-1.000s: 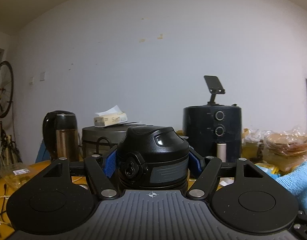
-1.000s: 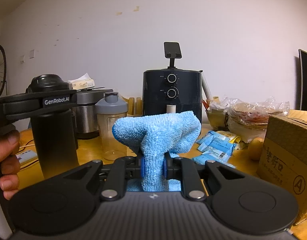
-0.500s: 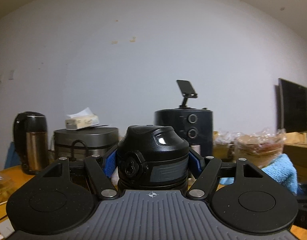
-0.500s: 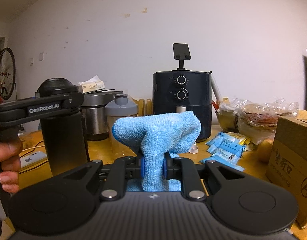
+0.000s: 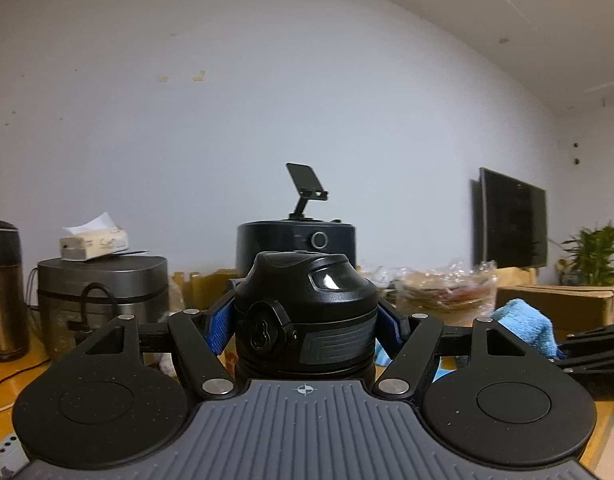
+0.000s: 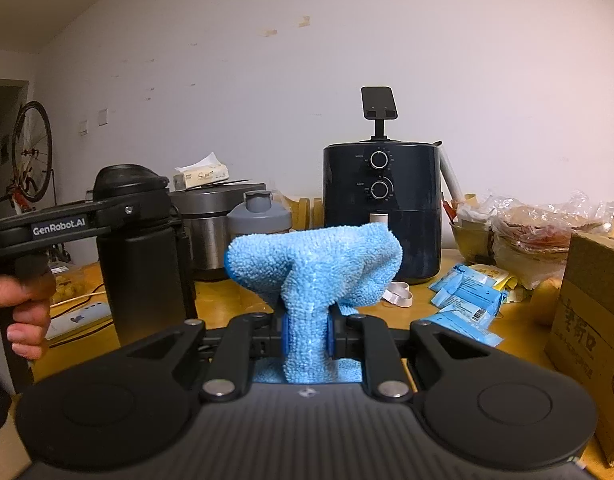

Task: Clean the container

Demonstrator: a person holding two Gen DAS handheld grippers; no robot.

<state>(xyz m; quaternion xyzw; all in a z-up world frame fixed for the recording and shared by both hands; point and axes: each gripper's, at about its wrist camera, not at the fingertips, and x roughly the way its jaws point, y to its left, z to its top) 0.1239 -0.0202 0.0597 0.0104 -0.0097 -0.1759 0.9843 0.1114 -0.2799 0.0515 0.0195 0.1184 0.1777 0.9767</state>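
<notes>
A black flask with a domed flip lid stands upright between the blue pads of my left gripper, which is shut on it just below the lid. In the right wrist view the same black flask hangs at the left, clamped by the left gripper with a hand on its grip. My right gripper is shut on a bunched light-blue cloth, which sticks up above the pads. The cloth also shows at the right of the left wrist view, apart from the flask.
On the yellow table stand a dark air fryer with a phone stand on top, a grey rice cooker with a tissue box, a grey-lidded shaker, blue packets, bagged food and a cardboard box.
The left wrist view has swung to the right: the kettle and rice cooker slid left, a wall screen and a plant came in. The flask sits closer to the cloth. Both grips are unchanged.
</notes>
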